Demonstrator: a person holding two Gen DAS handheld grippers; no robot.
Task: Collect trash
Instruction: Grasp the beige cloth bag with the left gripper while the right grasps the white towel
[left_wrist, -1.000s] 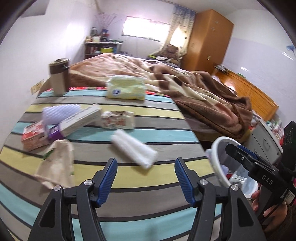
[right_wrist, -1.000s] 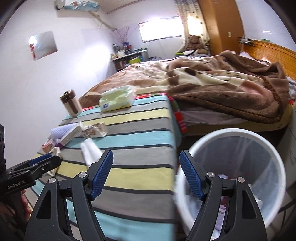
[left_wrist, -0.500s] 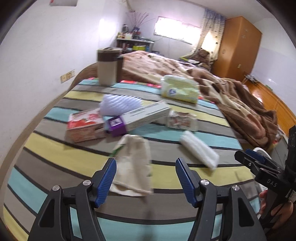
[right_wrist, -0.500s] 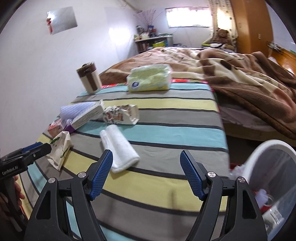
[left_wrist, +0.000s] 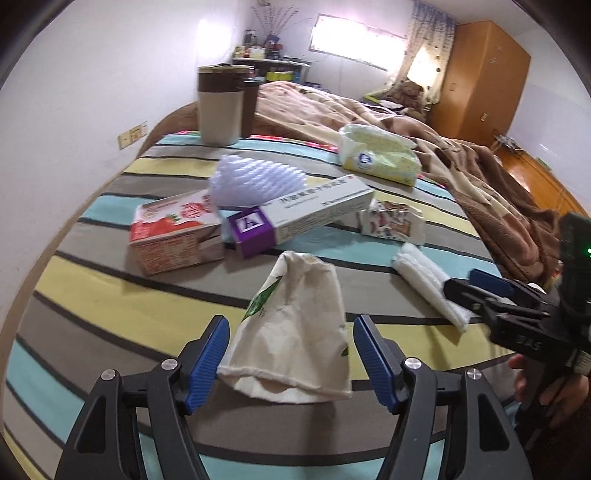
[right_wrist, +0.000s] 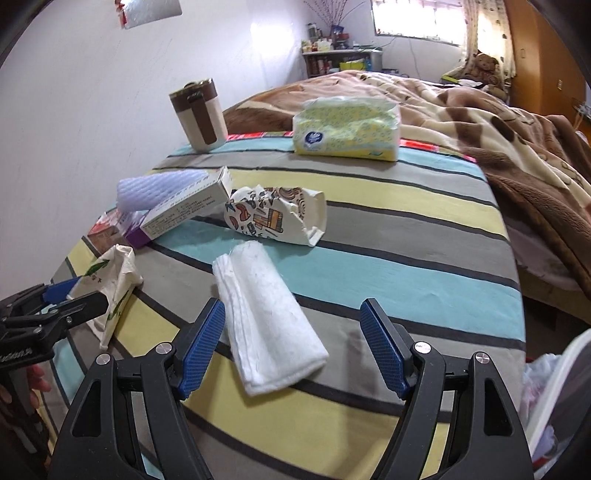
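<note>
In the last second I've swung both tools off the white bin (right_wrist: 565, 402) and down over the striped counter (left_wrist: 110, 295). My left gripper (left_wrist: 291, 354) now has its fingers wide around the flattened beige paper cup (left_wrist: 295, 332), and my right gripper (right_wrist: 293, 350), fingers equally wide, straddles the folded white tissue wad (right_wrist: 266, 317). Neither is pinched yet, so I judge two grasps are next
</note>
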